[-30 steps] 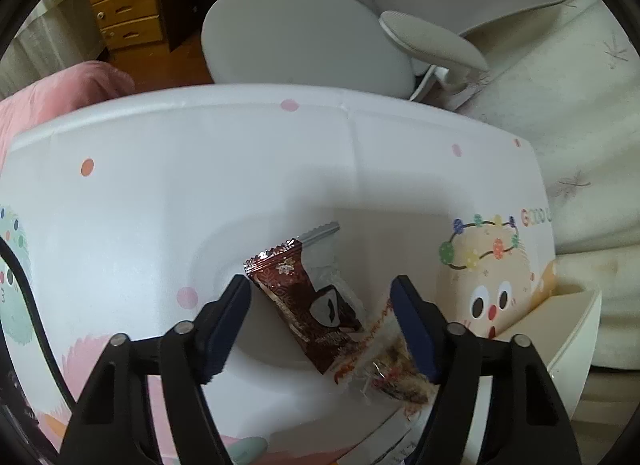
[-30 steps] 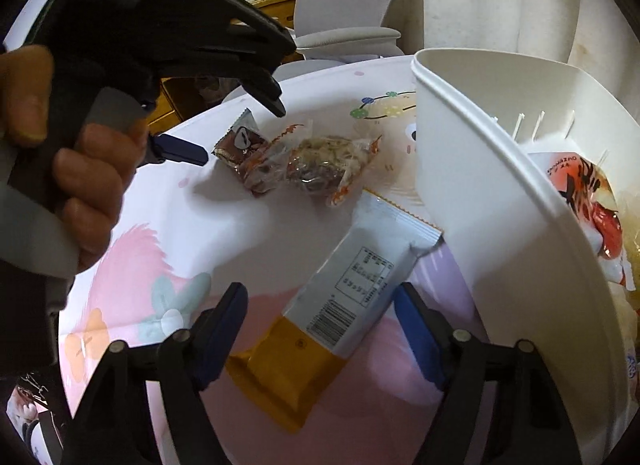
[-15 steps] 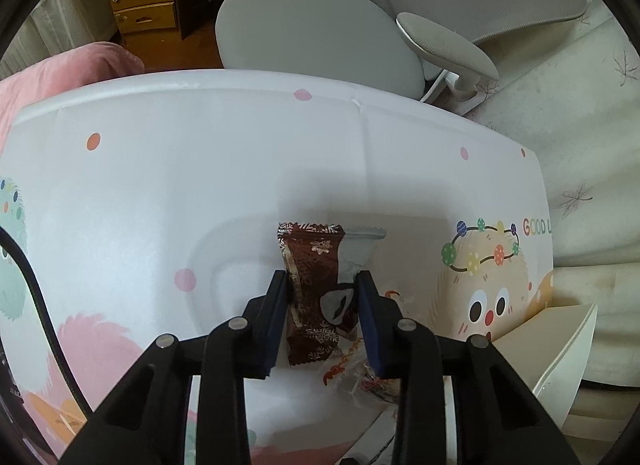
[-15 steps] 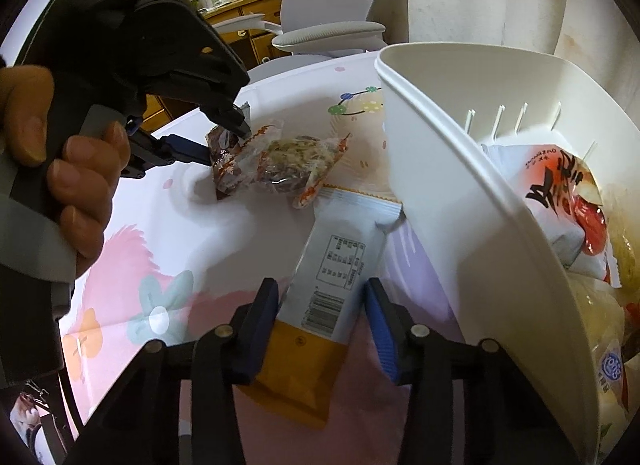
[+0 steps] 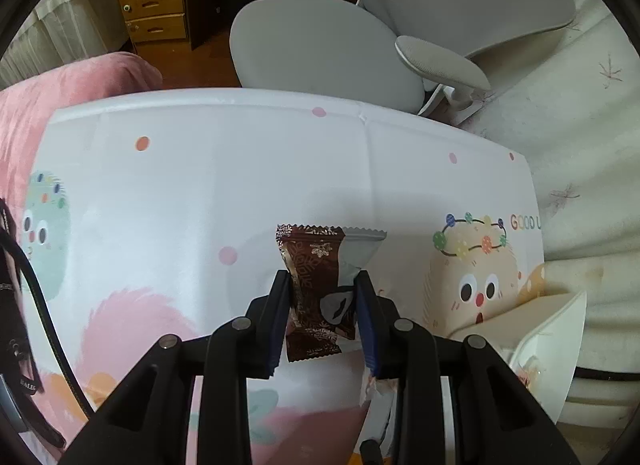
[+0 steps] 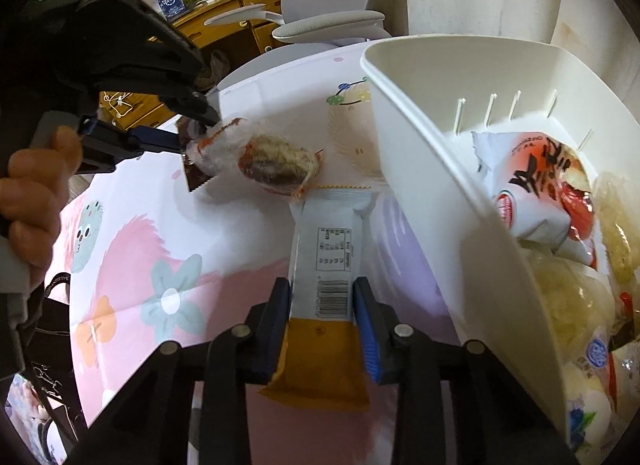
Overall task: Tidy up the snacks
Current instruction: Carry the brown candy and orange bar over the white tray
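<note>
- Pickup step: left gripper (image 5: 322, 305), jaws just closed, pinches brown wrapper (image 5: 316, 289) above the table (image 5: 200, 185).
- Right gripper (image 6: 322, 305), closing, squeezes white-orange packet (image 6: 326, 265) beside the bin (image 6: 420, 169).
- Next, likely: carry both into the bin.

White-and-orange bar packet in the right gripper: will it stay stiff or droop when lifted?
The white-and-orange bar packet looks flat and straight, so it will probably stay fairly stiff. The right gripper pinches its long edges near the orange end, so the far end may sag slightly. The glossy film could slip.

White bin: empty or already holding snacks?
Holding snacks. The white bin shows several packets inside in the right wrist view.
</note>
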